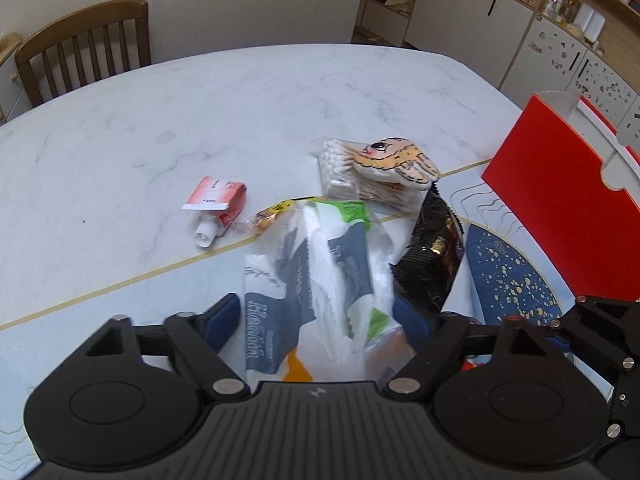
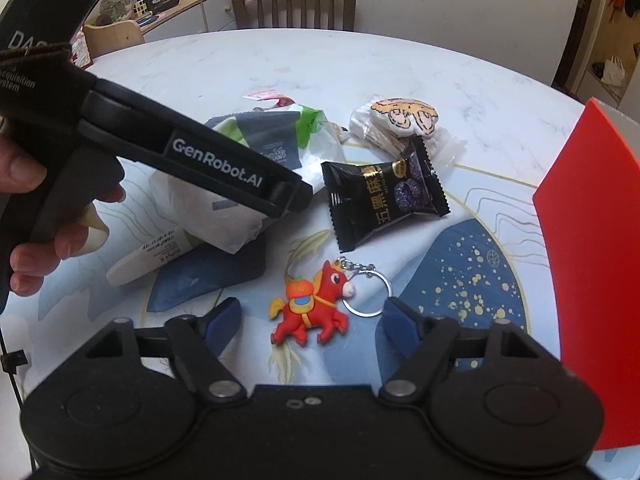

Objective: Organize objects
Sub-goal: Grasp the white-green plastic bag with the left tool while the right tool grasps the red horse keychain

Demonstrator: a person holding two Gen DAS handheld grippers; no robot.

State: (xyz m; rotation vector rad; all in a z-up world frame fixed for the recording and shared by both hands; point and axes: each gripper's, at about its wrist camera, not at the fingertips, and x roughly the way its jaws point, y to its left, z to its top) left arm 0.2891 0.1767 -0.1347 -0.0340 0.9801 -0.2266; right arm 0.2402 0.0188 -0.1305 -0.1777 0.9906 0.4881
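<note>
A: Your left gripper (image 1: 320, 316) straddles the tissue pack (image 1: 316, 280). The right pad presses its wrapper; the left pad's contact I cannot tell, nor whether it grips.

B: And the right?

A: Your right gripper (image 2: 312, 316) stands open around the red horse keychain (image 2: 312, 304), pads clear of it on both sides. The keychain lies flat on the placemat (image 2: 472, 280).

B: Other items?

A: Black snack packet (image 2: 384, 196) just beyond the keychain, cotton swabs (image 1: 340, 168) under a cartoon patch (image 1: 396, 160), a small tube (image 1: 216, 212) on the bare worktop (image 1: 200, 120), red box (image 1: 560, 184) at the right.
</note>
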